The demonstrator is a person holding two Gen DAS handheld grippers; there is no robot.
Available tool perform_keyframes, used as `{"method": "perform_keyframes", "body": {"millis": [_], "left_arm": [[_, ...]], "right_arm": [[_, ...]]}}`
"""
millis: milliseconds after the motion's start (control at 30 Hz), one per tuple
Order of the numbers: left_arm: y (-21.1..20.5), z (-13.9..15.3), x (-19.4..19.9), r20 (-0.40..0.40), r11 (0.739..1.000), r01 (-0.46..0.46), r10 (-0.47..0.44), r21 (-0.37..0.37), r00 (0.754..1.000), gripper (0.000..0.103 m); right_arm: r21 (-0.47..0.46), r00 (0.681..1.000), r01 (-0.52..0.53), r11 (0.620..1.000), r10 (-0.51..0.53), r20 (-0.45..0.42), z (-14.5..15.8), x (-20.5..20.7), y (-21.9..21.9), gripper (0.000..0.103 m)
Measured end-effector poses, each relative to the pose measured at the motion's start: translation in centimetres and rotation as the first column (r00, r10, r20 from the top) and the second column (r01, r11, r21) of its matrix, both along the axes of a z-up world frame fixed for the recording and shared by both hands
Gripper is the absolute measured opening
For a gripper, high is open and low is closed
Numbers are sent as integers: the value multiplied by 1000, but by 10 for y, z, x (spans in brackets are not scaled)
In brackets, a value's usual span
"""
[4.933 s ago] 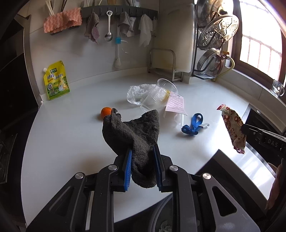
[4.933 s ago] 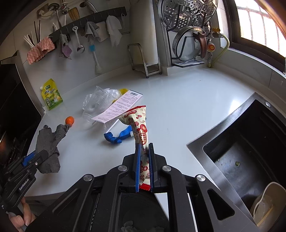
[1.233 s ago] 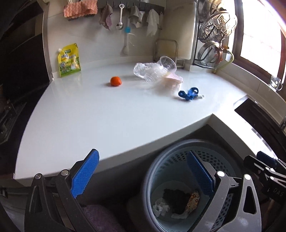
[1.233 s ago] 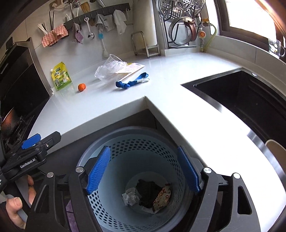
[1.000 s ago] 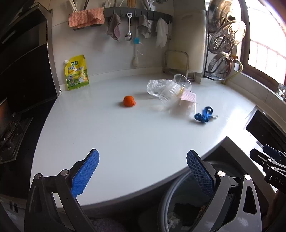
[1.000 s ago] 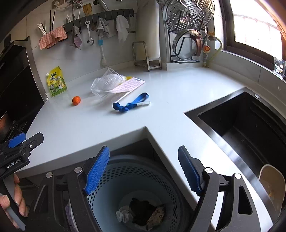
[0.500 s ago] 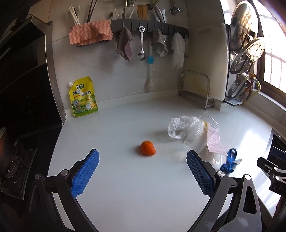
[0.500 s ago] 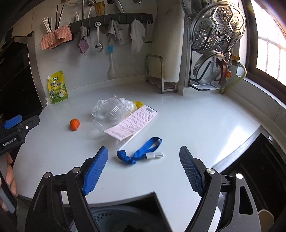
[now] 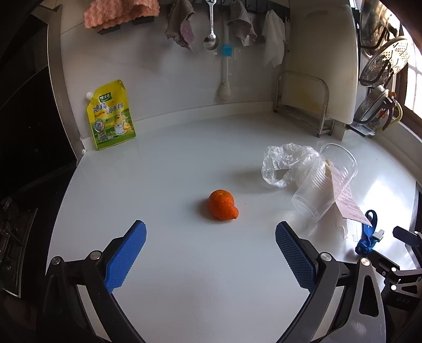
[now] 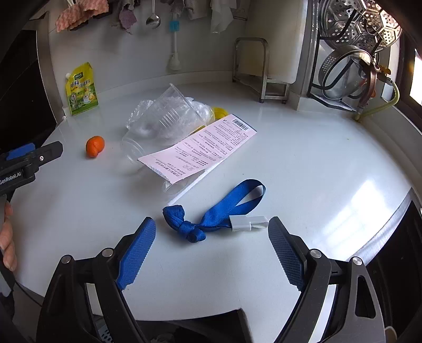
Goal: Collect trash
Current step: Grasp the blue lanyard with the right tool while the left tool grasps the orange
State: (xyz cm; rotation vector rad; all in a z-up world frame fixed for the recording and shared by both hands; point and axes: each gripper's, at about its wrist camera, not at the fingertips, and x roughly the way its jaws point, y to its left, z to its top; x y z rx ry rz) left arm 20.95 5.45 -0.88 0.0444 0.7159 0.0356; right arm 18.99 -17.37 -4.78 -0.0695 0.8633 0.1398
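Both claws are spread wide, holding nothing. The left claw (image 9: 209,253) faces a lumpy orange peel (image 9: 223,205); the right claw (image 10: 211,249) faces a knotted blue strap (image 10: 211,216) on the white surface (image 10: 303,158).

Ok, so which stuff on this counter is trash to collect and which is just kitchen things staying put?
Trash to collect:
orange peel
clear plastic cup
crumpled plastic bag
pink printed slip
blue strap

Just kitchen things:
yellow seasoning pouch
hanging cloths
ladle
cutting board
steamer racks
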Motion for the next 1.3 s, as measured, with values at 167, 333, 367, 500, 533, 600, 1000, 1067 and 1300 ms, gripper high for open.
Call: {"method": "perform_keyframes", "body": {"millis": [167,333,367,500,533,600,1000,1067,1300], "left_arm": [[0,-7,6,-22,1000,-9,9,5,1000,97],[-2,-10,9,-32,1000,-9,10,11,999,97],[-2,-10,10,-37,1000,-10,10,8,999,97],[0,-12,14,-51,1000,-12,11,-15,999,97],[1,-12,15,-52,1000,-13,12,-15,999,97],[1,-11,16,-51,1000,-17,16,-16,999,97],[2,-12,25,-67,1000,-18,17,-15,998,97],[2,-13,28,-74,1000,-24,23,-15,997,97],[3,-19,51,-99,997,-72,71,-5,993,97]], "right_arm": [[-52,1000,-16,999,15,-19,-8,13,7,83],[-52,999,-26,998,24,-35,-13,22,6,83],[-50,999,-27,998,25,-35,-13,22,6,83],[-46,999,-29,999,27,-29,-14,21,4,78],[-49,999,-27,998,26,-24,-14,21,4,74],[-56,999,-28,998,27,-18,-13,20,4,56],[53,1000,-9,999,10,-24,-13,19,-16,13],[76,1000,3,997,-2,-20,-11,19,-22,13],[164,1000,23,986,-24,6,2,18,-41,13]]}}
